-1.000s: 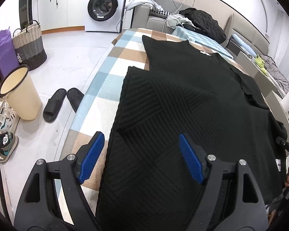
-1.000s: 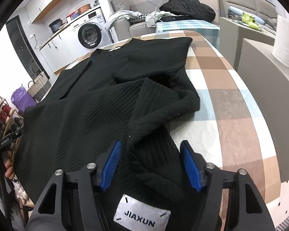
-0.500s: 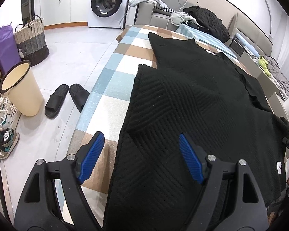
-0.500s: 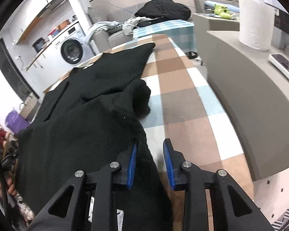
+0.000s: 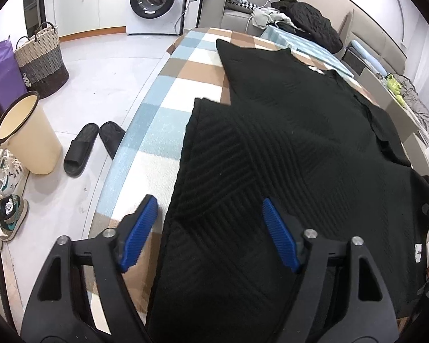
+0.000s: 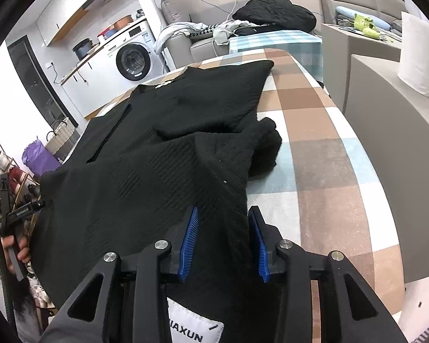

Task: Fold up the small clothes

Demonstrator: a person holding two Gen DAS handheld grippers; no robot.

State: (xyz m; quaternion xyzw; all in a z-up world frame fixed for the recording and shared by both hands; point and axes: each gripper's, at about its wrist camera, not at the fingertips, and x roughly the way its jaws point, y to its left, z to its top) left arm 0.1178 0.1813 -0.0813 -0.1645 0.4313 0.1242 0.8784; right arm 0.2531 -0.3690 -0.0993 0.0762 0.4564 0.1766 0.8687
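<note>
Left wrist view: the left gripper [image 5: 208,228] is hanging released over the black sweater [image 5: 286,157] lying on the checked counter [image 5: 157,120]; closing here risks missing the hem.

Right wrist view: the right gripper [image 6: 224,238] is straddling the sweater's edge, seemingly not yet clenched; pulling could drag the bunched sleeve [image 6: 260,145].

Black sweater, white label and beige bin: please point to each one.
black sweater [image 5: 286,148], left wrist view, ribbed middle.
white label [image 6: 196,327], right wrist view, printed face.
beige bin [image 5: 33,145], left wrist view, outer wall.

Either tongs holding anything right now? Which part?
Left tongs: open, nothing held. Right tongs: fabric of the black sweater lies between them near its hem edge; grip can't be confirmed.
</note>
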